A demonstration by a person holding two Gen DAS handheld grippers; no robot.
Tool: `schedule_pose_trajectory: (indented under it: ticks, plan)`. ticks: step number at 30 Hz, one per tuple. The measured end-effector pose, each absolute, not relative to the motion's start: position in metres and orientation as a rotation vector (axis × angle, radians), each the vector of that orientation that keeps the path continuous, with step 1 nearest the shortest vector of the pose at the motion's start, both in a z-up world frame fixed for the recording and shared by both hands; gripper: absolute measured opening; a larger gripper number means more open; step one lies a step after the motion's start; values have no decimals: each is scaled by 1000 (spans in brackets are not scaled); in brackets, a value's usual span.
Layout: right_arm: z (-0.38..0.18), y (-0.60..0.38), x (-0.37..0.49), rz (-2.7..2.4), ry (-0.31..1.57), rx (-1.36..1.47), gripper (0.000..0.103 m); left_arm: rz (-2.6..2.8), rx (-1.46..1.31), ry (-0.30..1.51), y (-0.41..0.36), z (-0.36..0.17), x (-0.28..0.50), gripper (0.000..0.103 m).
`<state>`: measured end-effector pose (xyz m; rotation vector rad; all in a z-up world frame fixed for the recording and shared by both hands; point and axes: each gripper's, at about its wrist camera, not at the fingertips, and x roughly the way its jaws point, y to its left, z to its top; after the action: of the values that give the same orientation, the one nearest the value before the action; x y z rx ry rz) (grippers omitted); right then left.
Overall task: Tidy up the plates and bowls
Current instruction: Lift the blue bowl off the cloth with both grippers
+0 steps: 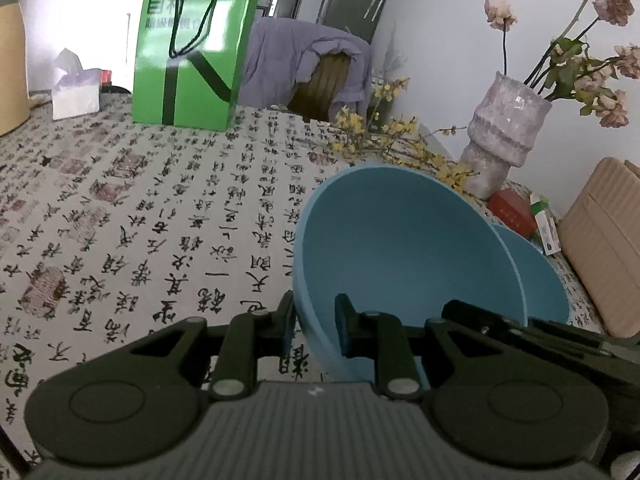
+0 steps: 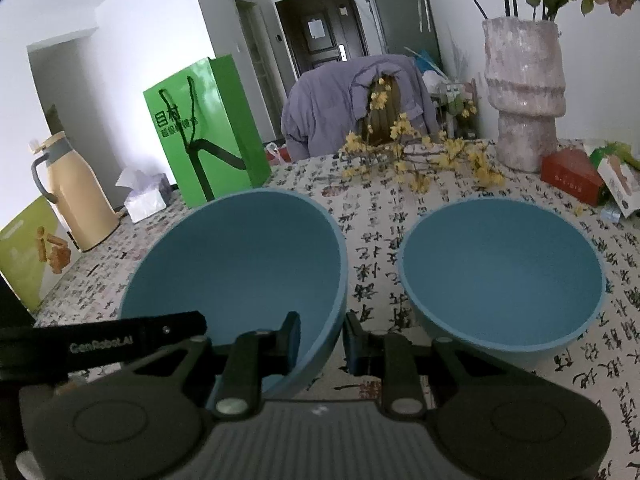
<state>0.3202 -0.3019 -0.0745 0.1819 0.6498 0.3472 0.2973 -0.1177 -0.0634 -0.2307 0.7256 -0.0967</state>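
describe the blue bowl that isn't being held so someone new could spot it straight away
Start at the big pale stone-look vase of dried flowers on the calligraphy-print tablecloth. In front of it, past the red box, a blue bowl sits flat and upright. Its twin, the tilted bowl, is pinched at the rim by the left gripper and right gripper.

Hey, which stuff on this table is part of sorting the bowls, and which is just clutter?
Part of the job:
- tilted blue bowl, its rim clamped by both the left gripper and the right gripper
- second blue bowl, resting upright beside it

Just lying about:
- green paper bag
- stone vase with dried flowers
- yellow flower sprigs
- tissue box
- cream thermos jug
- red box
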Motion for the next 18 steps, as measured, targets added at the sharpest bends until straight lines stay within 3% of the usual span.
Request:
schedule_pose_trajectory:
  ticks: [18]
  plan:
    - [-49,-303,296,355,593,192,22,-80,-203,695,-122,-39,272,21]
